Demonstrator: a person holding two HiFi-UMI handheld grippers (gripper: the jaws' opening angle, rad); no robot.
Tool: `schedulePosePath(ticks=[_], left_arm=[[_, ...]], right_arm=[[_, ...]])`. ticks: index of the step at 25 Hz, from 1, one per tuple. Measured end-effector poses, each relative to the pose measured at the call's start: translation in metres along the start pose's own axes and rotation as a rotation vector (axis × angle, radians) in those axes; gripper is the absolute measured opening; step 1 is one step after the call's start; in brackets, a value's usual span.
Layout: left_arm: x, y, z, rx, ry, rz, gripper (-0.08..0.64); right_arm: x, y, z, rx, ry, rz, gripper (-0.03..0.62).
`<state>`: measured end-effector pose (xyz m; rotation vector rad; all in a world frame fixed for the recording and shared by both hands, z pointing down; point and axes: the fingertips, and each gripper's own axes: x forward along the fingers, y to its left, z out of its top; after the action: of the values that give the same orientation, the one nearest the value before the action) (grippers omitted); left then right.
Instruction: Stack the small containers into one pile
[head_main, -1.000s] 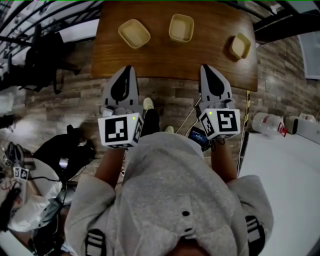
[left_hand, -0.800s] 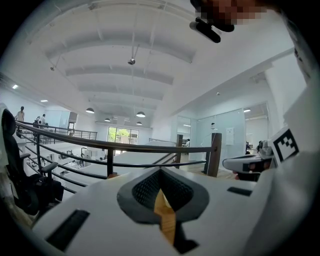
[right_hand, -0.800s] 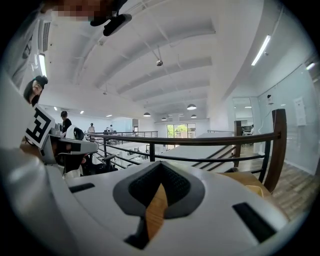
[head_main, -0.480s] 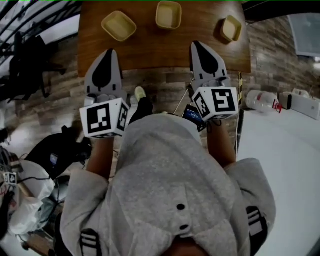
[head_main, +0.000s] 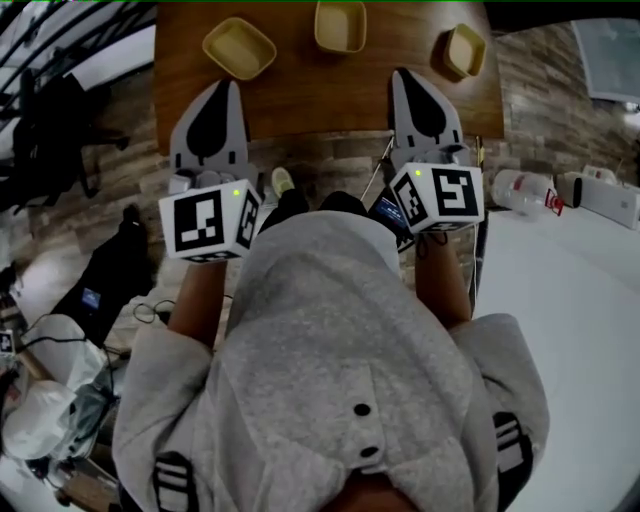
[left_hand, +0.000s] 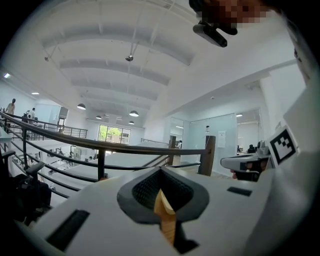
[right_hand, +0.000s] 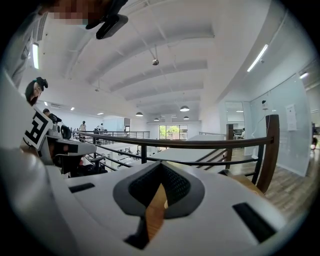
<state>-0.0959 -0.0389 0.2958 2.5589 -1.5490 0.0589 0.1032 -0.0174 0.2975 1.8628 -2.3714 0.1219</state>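
Pointing side by side at the table (head_main: 300, 85), left gripper (head_main: 220, 92) and right gripper (head_main: 408, 82) are closed, empty.

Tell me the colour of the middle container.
Pale yellow; the container shows best in the head view.

matt pale plastic containers (head_main: 239, 47), smooth wood-grain table (head_main: 300, 92), soft grey cloth hoodie (head_main: 330, 340)

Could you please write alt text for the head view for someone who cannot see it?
Seen from above, a person in a grey hoodie holds the left gripper and right gripper, both shut and empty, at the near edge of a wooden table. Three yellow containers sit apart farther back: left container, middle container, right container.
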Motion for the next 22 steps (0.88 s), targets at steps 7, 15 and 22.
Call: schedulePosePath(ticks=[7,15,22], left_arm=[[0.024,0.145,-0.005,-0.071,0.01,-0.021,0.011],[0.02,0.143,-0.005,-0.077,-0.005,-0.026,0.011],[0.019,0.122,-0.003,-0.071,-0.008,-0.036,0.011]], right_arm=[[0.111,0.093,0.004,-0.039,0.038,-0.01,0.012],[0.107,0.098,0.004,-0.073,0.035,-0.004,0.012],[0.089,0.076,0.009,-0.091,0.03,-0.03,0.012]])
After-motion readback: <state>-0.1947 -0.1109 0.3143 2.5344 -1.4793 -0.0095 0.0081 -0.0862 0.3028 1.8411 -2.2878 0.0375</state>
